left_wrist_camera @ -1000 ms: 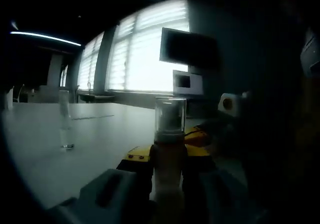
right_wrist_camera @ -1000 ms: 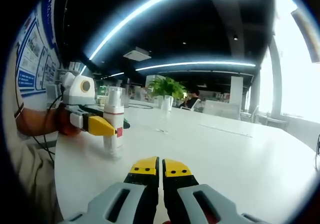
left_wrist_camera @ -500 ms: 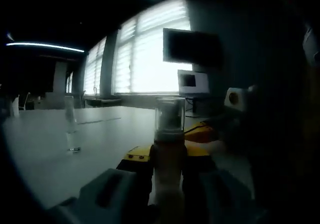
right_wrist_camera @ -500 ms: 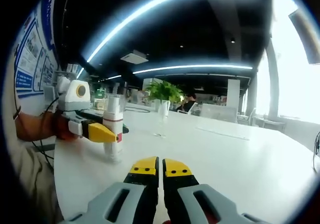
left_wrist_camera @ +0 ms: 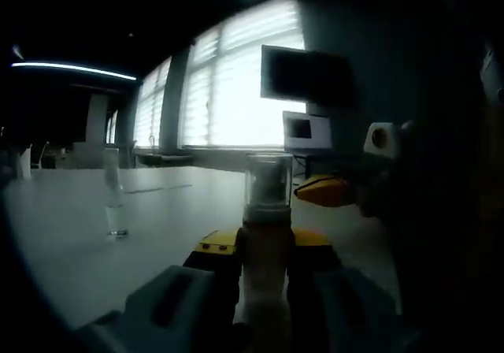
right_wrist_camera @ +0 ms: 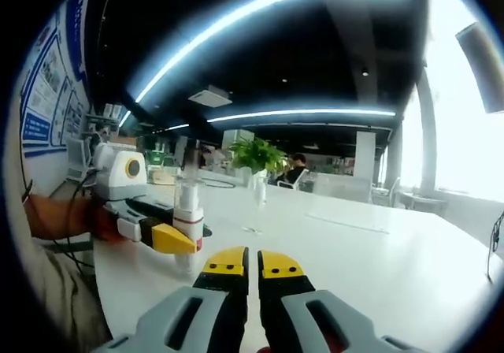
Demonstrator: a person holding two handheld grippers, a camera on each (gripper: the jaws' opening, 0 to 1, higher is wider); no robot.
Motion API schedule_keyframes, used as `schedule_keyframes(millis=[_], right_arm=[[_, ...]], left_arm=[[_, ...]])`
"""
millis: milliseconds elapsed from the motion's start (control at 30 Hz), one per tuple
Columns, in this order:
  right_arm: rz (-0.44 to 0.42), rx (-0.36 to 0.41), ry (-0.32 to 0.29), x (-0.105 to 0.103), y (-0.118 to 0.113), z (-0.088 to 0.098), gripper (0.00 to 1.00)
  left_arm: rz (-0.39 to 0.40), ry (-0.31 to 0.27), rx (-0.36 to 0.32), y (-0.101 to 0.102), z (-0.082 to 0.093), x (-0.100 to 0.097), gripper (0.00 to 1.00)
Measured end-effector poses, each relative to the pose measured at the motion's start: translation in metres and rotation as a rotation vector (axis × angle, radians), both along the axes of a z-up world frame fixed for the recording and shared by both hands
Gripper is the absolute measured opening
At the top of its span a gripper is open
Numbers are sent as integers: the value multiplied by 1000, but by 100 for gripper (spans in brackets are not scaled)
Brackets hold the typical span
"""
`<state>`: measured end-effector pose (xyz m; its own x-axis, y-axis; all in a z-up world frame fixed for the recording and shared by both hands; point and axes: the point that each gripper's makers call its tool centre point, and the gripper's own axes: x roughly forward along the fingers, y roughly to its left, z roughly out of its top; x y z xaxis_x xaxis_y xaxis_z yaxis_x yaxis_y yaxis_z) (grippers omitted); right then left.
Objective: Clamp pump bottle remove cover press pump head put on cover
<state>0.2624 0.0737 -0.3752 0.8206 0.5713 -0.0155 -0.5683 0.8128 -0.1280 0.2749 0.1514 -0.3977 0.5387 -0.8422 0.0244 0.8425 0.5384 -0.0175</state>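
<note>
Between the left gripper's (left_wrist_camera: 265, 252) yellow-tipped jaws in the left gripper view, the pump bottle (left_wrist_camera: 266, 243) is held clamped upright with its clear cover (left_wrist_camera: 268, 181) not yet removed, while the right gripper's yellow tip (left_wrist_camera: 321, 190) is now seen higher than a second ago, just beside the cover and level with it. Ahead and to the left of the right gripper (right_wrist_camera: 252, 263) in the right gripper view, whose jaws are pressed together on nothing, the clamped bottle (right_wrist_camera: 189, 219) is seen nearer than before, so the approach to the cover is judged under way, with the jaws yet to be parted for the pull.

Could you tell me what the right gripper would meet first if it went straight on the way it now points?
Probably nothing soon: ahead of the shut right gripper lies bare white table. The pump bottle, clamped by the left gripper, stands off to the left.
</note>
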Motion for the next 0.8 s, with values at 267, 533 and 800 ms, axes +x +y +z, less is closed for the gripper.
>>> schedule_keyframes(millis=[267,533,800], right_arm=[[5,26,34,-7,7,13,3],[27,47,8,-15,17,31,4],[50,41,-7,-20,30,45,8]], left_arm=[[3,6,-5,1,0,1,13],[7,11,-10,1,1,1,13],[11,-3,1,1,0,1,13]])
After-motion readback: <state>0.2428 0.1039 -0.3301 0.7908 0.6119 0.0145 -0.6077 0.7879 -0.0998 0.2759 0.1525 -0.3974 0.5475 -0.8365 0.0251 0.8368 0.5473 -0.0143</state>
